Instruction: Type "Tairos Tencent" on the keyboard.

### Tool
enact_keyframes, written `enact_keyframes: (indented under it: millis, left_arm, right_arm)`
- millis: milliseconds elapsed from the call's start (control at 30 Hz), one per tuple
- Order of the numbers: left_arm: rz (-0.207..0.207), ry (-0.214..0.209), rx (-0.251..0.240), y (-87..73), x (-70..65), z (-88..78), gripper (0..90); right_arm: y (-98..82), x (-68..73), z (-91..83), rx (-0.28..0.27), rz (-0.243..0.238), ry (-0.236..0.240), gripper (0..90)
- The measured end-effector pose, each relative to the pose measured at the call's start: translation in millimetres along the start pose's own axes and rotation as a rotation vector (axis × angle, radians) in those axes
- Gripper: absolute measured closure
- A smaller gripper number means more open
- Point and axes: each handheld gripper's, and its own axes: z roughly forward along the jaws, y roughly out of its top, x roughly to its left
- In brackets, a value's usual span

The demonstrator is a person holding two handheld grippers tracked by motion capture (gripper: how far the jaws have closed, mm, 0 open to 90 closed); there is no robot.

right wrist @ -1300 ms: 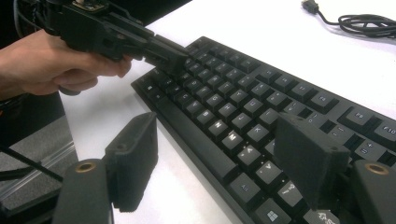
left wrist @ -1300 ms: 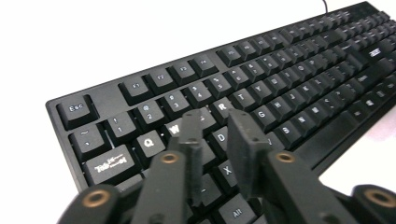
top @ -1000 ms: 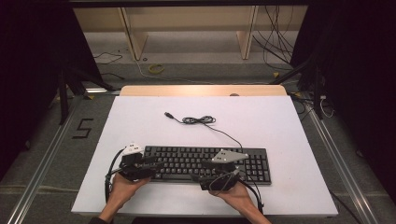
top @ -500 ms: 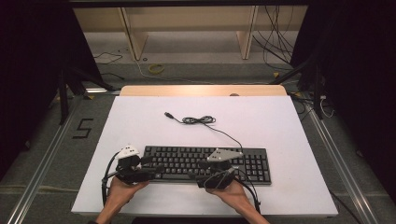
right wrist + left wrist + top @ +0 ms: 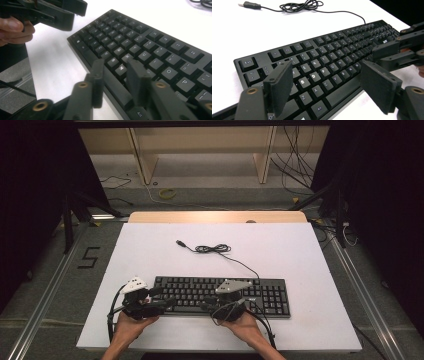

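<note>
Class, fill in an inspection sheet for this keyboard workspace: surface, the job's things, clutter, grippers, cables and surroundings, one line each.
Surface: white table top, with a bare wooden strip along its far edge.
Job's things: black keyboard, lying flat near the front edge.
Clutter: nothing seen.
Grippers: left gripper, jaws just opened wide over the keyboard's left end; right gripper, jaws just narrowed above the front edge near the space bar, gripping nothing.
Cables: keyboard cable, loosely coiled behind the keyboard, USB plug unplugged; gripper cables trail off the front edge.
Surroundings: grey floor, wooden frame beyond the table, loose cords, dark curtains on both sides.
</note>
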Motion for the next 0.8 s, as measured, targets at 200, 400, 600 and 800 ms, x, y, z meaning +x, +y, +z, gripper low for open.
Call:
enact_keyframes:
  millis: [200, 400, 600, 800]
  left_arm:
    - [-0.003, -0.001, -0.01, -1.9, 0.0, -2.6, 25.5]
    - [0.004, -0.006, -0.014, -3.4, -1.3, -4.2, 25.3]
    - [0.009, -0.012, -0.016, -5.1, -2.4, -5.4, 25.0]
    - [0.013, -0.019, -0.019, -6.4, -4.6, -5.9, 24.5]
  right_arm:
    - [-1.0, -0.6, 5.2, 0.022, -0.003, -0.005, 82.4]
    - [-2.2, -0.3, 9.9, 0.043, -0.006, -0.009, 89.5]
    - [-3.7, 0.6, 14.7, 0.064, -0.013, -0.008, 90.0]
    - [-4.3, 0.7, 16.7, 0.071, -0.016, -0.014, 90.0]
